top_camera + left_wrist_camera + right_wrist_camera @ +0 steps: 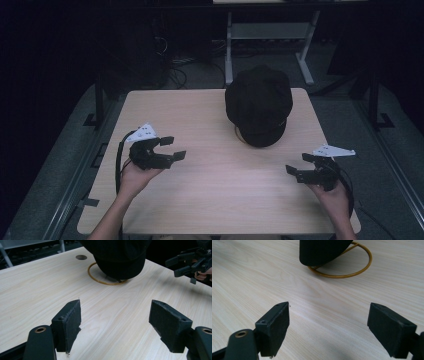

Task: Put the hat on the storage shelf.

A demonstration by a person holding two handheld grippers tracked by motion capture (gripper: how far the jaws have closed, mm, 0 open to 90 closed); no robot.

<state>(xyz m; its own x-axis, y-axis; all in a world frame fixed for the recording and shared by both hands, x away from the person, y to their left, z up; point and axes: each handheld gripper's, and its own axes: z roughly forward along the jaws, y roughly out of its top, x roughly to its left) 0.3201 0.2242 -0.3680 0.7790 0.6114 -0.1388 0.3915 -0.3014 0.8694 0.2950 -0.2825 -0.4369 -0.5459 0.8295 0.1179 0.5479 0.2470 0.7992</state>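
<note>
Here the black cap (258, 104) sits on a gold wire stand (100, 280) toward the far side of the desk (210, 190), its brim pointing back at the person. From the left tool (176, 147) the cap lies ahead and off to the tool's right, well apart, with bare wood between; in the left gripper view the cap's brim (120, 267) hangs over the ring of the stand at the top of the frame. From the right tool (296, 163) the cap lies ahead and to that tool's left, and in the right gripper view the brim (322, 252) and the stand's ring (352, 272) appear straight beyond its jaws. Both tools have their jaws standing wide apart with nothing between them, the pads (71, 322) hovering over the desk. The two look about equally far from the cap, one on each flank, so I judge a two-sided approach to the brim and crown fits best. The cap's long axis, brim to back, runs roughly toward the person.
</note>
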